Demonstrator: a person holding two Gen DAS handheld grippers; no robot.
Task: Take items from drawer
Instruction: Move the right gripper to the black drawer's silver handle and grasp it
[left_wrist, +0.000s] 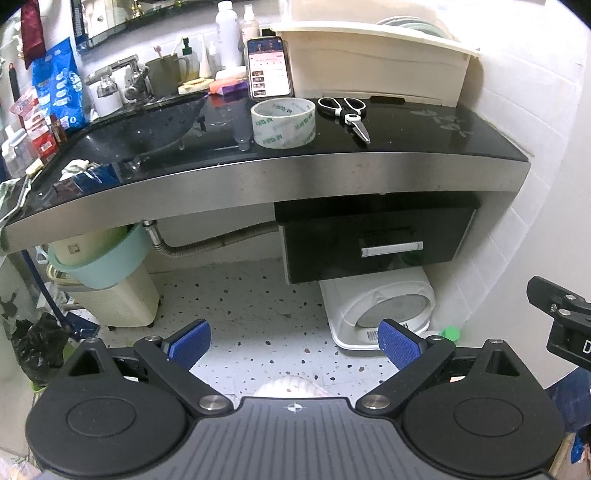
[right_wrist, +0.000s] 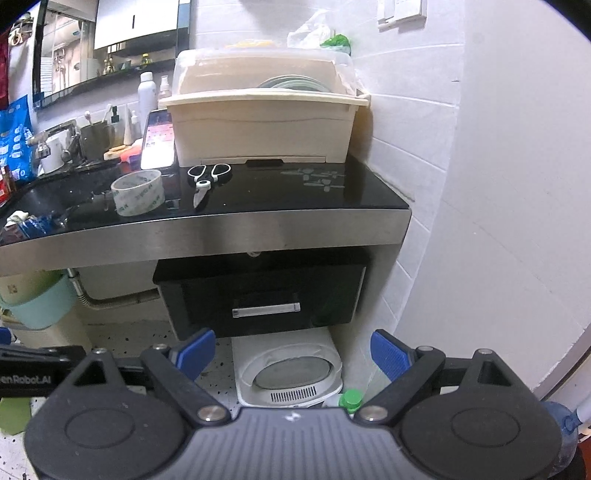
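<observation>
Bathroom counter (left_wrist: 332, 173) with closed drawer (left_wrist: 376, 243) slung under its right end.
Tape (left_wrist: 283, 123) and scissors (left_wrist: 345, 112) lie on top near the front edge, likely already out. Left tongs (left_wrist: 293, 347) and right tongs (right_wrist: 293, 354), both spread and empty, hang back facing the handle (right_wrist: 266, 310).

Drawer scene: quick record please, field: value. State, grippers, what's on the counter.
drawer: shut, under the counter
handle: white bar, untouched
left gripper: open, empty, away from the drawer
right gripper: open, empty, facing the handle
tape: on the counter, standing on its flat side
scissors: on the counter, closed, right of the tape
phone: upright, screen lit, behind the tape
</observation>
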